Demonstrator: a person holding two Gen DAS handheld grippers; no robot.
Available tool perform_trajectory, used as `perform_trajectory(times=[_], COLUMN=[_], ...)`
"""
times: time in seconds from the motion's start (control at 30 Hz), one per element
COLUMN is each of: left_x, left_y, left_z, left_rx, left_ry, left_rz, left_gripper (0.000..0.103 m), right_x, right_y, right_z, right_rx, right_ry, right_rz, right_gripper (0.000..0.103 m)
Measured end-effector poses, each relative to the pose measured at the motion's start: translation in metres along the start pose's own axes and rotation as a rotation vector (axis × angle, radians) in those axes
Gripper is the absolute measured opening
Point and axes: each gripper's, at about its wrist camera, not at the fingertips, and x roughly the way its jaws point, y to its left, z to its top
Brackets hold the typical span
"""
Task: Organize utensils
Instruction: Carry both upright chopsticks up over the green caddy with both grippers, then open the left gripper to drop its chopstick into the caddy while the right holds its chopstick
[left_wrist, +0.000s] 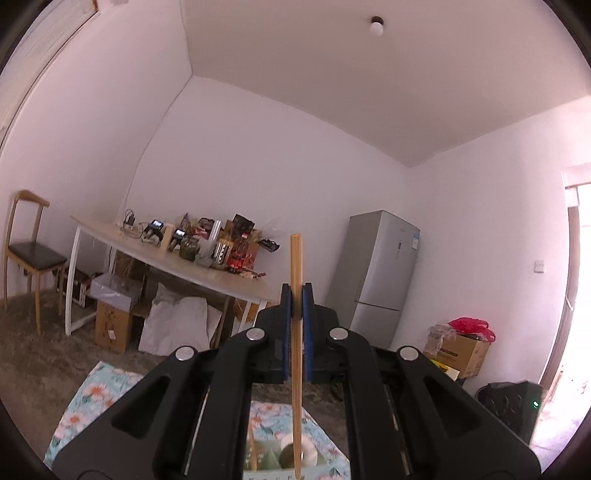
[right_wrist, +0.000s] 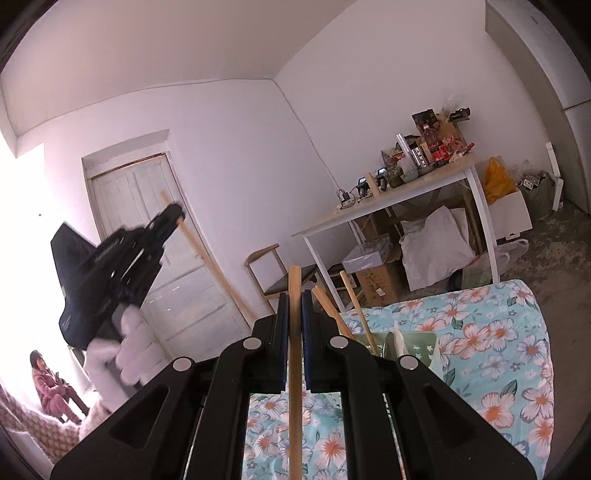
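My left gripper (left_wrist: 296, 299) is shut on a wooden chopstick (left_wrist: 296, 266) that stands upright between its blue pads; its lower end hangs over a round holder (left_wrist: 312, 452) on the floral cloth. My right gripper (right_wrist: 294, 306) is shut on another wooden chopstick (right_wrist: 294, 284), also upright. In the right wrist view the left gripper (right_wrist: 177, 216) is raised at left, held by a white-gloved hand, with its chopstick (right_wrist: 214, 269) slanting down. Two more chopsticks (right_wrist: 354, 306) stick up from a green holder (right_wrist: 417, 343) just right of my right gripper.
A table with a floral cloth (right_wrist: 491, 354) lies below both grippers. A cluttered white table (left_wrist: 177, 266) stands behind, with boxes and bags under it. There is a wooden chair (left_wrist: 29, 254), a grey fridge (left_wrist: 384, 269), a white door (right_wrist: 166, 240) and a seated person (right_wrist: 48, 387).
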Motion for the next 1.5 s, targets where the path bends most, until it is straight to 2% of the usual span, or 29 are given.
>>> perform_trajectory(times=[0.1, 0.43, 0.7, 0.87, 0.9, 0.97, 1.07, 1.3, 1.5], left_x=[0.022, 0.077, 0.089, 0.093, 0.093, 0.089, 0.079, 0.041, -0.005], left_y=[-0.007, -0.005, -0.002, 0.011, 0.012, 0.013, 0.014, 0.023, 0.047], left_z=[-0.008, -0.057, -0.083, -0.093, -0.093, -0.091, -0.084, -0.062, -0.065], left_rx=[0.031, 0.094, 0.097, 0.066, 0.063, 0.067, 0.070, 0.037, -0.009], left_ry=[-0.009, 0.056, 0.105, 0.178, 0.186, 0.188, 0.172, 0.172, 0.258], left_rz=[0.028, 0.123, 0.132, 0.128, 0.125, 0.129, 0.133, 0.145, 0.185], left_gripper=[0.005, 0.005, 0.005, 0.006, 0.007, 0.020, 0.030, 0.042, 0.053], right_x=[-0.002, 0.000, -0.002, -0.002, -0.002, -0.001, 0.001, 0.003, 0.014], right_y=[-0.008, -0.033, -0.045, -0.041, -0.040, -0.038, -0.034, -0.020, -0.007], right_z=[-0.001, -0.008, -0.010, -0.010, -0.010, -0.011, -0.010, -0.006, 0.007], right_rx=[0.014, 0.056, 0.075, 0.070, 0.069, 0.066, 0.060, 0.029, -0.015], right_ry=[0.000, 0.014, 0.024, 0.028, 0.028, 0.031, 0.037, 0.047, 0.040], right_rz=[0.003, -0.012, -0.035, -0.041, -0.041, -0.043, -0.048, -0.063, -0.078], right_gripper=[0.007, 0.007, 0.007, 0.007, 0.007, 0.007, 0.007, 0.007, 0.007])
